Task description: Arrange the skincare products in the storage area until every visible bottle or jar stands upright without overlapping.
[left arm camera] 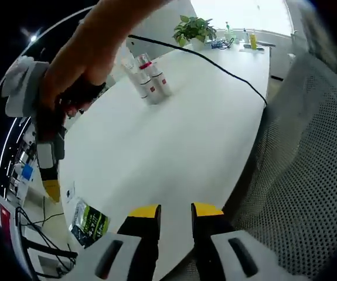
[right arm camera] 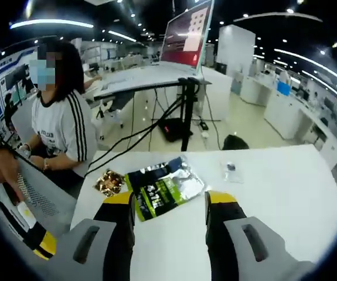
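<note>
From my left gripper [left arm camera: 175, 218], jaws parted and holding nothing, I see a cluster of skincare bottles [left arm camera: 147, 82] standing toward the far side of the white table [left arm camera: 180, 146]. My right gripper [right arm camera: 169, 206], also released and empty, hovers over a green-and-black packet [right arm camera: 163, 186] near the table's edge.

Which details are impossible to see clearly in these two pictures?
- Left gripper view: the skincare bottles are too small to read or count; the hand hides the table behind it.
- Right gripper view: the green packet is partly covered by the right hand-held gripper.
</note>
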Motion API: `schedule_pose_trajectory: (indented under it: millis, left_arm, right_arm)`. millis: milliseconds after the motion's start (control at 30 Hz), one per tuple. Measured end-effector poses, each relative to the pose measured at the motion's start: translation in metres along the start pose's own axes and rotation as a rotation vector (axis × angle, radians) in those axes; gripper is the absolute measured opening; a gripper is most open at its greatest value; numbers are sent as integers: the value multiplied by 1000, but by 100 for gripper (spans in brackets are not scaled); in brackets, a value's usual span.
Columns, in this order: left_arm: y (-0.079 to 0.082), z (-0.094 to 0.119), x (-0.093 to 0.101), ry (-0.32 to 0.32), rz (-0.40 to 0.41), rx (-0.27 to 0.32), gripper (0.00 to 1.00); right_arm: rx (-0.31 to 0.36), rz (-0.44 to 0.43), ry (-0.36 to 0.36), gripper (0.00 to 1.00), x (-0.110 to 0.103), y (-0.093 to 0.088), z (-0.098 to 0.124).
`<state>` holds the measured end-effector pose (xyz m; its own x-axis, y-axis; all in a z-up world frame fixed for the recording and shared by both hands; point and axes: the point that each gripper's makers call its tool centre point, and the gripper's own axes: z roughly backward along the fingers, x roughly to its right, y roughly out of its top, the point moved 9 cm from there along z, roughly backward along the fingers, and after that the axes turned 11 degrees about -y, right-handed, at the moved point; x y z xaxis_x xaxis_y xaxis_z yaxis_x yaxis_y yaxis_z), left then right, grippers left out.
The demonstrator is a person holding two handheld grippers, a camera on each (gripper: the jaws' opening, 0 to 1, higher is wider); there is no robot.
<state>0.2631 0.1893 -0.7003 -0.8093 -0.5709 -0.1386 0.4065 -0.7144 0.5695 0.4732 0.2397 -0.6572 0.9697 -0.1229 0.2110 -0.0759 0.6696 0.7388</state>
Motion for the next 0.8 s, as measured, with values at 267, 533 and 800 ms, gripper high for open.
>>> schedule_pose_trajectory:
  millis: [267, 533, 800]
  left_arm:
    - [0, 0, 1, -2, 7, 10, 21]
    - [-2, -2, 1, -20, 14, -9, 21]
    - [-5, -3, 2, -26, 21, -28, 21]
  right_arm:
    - [-165, 35, 108, 60, -6, -18, -38]
    - [-212, -294, 31, 80, 2, -2, -77]
    - [-235, -355, -228, 99, -2, 12, -111]
